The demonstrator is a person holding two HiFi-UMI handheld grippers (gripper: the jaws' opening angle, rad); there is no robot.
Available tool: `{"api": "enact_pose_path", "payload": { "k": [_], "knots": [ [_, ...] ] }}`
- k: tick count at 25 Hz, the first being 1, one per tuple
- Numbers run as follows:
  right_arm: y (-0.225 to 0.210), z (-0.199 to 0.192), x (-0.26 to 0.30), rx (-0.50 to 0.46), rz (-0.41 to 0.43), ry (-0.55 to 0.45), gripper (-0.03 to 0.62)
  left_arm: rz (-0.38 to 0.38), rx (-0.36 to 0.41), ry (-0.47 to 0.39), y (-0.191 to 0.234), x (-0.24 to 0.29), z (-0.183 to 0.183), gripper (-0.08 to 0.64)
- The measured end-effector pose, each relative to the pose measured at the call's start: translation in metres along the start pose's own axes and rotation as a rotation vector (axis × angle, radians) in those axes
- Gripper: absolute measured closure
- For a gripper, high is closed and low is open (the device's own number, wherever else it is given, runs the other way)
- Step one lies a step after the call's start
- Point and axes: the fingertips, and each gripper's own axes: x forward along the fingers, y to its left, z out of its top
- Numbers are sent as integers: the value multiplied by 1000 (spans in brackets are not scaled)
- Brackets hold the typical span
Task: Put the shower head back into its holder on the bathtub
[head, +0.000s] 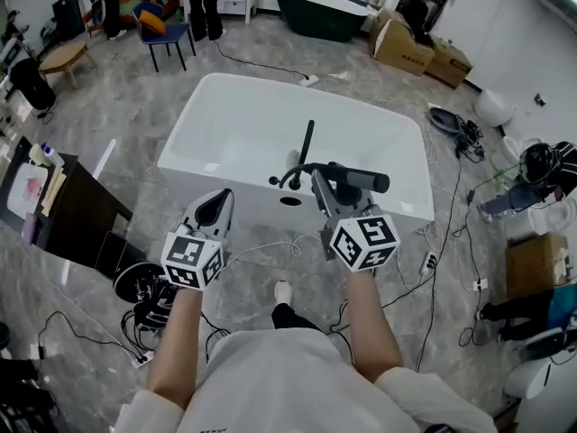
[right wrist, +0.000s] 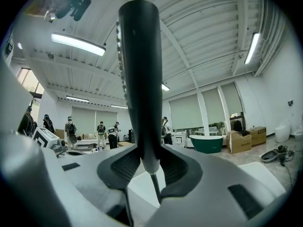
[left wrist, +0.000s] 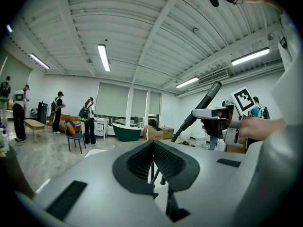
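Note:
The white bathtub (head: 225, 142) stands ahead of me, with a black faucet and upright rod (head: 306, 147) on its near rim. My right gripper (head: 326, 188) is shut on the handle of the black shower head (head: 362, 180), which lies level just above that rim beside the faucet. In the right gripper view the shower head (right wrist: 139, 70) stands tall between the pads of that gripper (right wrist: 150, 162), and a thin hose (right wrist: 155, 186) hangs below it. My left gripper (head: 215, 206) hovers left of the faucet, its jaws (left wrist: 152, 150) together with nothing in them. The shower head (left wrist: 204, 103) shows at its right.
Cables (head: 424, 269) trail over the grey floor around the tub. A dark table (head: 77, 210) stands at the left, cardboard boxes (head: 410, 48) and a green tub (head: 320, 12) at the back. Several people (left wrist: 59, 112) stand far off by a blue chair (head: 167, 30).

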Motion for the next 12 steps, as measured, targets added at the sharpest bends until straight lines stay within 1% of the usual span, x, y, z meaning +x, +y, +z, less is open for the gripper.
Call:
{"api": "enact_pose_path", "payload": {
  "k": [12],
  "knots": [
    [-50,-11,52,36,59,34,449,36,-11,30,14,69,2,551]
  ]
}}
